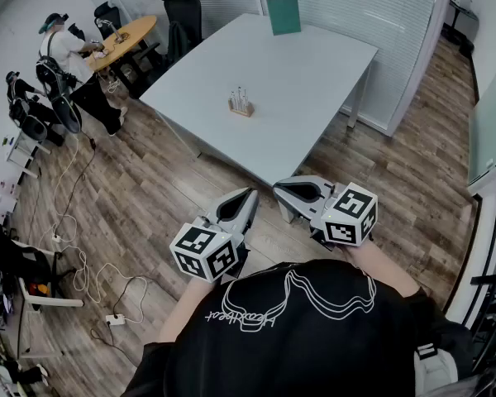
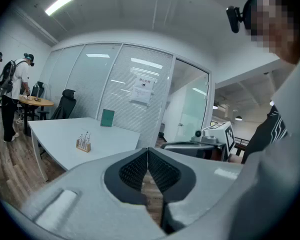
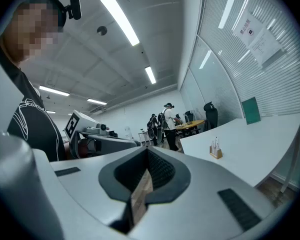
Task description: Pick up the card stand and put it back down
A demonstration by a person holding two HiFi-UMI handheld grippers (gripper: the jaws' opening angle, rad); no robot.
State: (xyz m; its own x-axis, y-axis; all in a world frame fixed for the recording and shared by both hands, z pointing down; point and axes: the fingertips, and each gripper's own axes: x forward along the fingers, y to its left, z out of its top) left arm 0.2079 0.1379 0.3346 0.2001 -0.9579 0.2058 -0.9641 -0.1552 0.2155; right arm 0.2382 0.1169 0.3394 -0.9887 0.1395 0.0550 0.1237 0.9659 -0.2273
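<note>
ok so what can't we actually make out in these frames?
- card stand: too small in every view. Whether its thin uprights hold any cards can't be told.
- paper notice, left gripper view: the print is too small to read.
- table, left gripper view: its near end is hidden behind the left gripper body.

Tan card stand, white table

Card stand on table, board seemingly behind it.
</note>
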